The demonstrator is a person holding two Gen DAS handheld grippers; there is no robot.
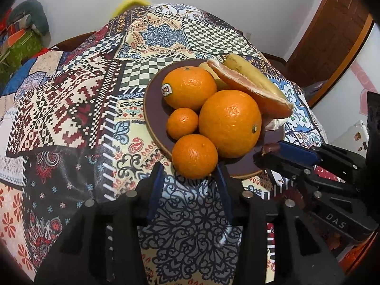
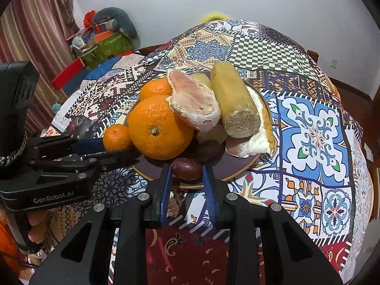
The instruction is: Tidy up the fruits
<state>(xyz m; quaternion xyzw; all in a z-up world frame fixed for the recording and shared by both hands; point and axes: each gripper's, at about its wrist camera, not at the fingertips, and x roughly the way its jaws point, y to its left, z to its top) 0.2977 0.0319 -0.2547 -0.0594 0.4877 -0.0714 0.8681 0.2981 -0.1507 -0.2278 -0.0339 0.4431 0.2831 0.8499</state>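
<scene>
While your left gripper [image 1: 190, 175] sits low in the frame with its blue-padded fingers [image 1: 155, 185] spread wide, a small round orange mandarin [image 1: 194, 156] rests right between the tips at the near rim of the dark brown round plate [image 1: 154, 109]; whether the pads touch its skin, you cannot tell from here. Expect it to be light, a bit soft and smooth-skinned, so take it across its widest middle and squeeze gently. Moving right across the plate, you have a tiny mandarin [image 1: 182, 123], a stickered orange [image 1: 190, 87] and a big navel orange [image 1: 230, 123] packed against it, touching, so it may nudge them as it goes. Further right lie a peeled pink pomelo segment [image 1: 251, 87] and a yellowish banana-like piece [image 1: 249, 73], both fragile-looking. At the right, your right gripper [image 2: 187, 173] stands fairly narrow around a small glossy dark-brown oval fruit [image 2: 187, 169] on the plate's near edge; contact is unclear. It looks hard, slick and prone to roll.
</scene>
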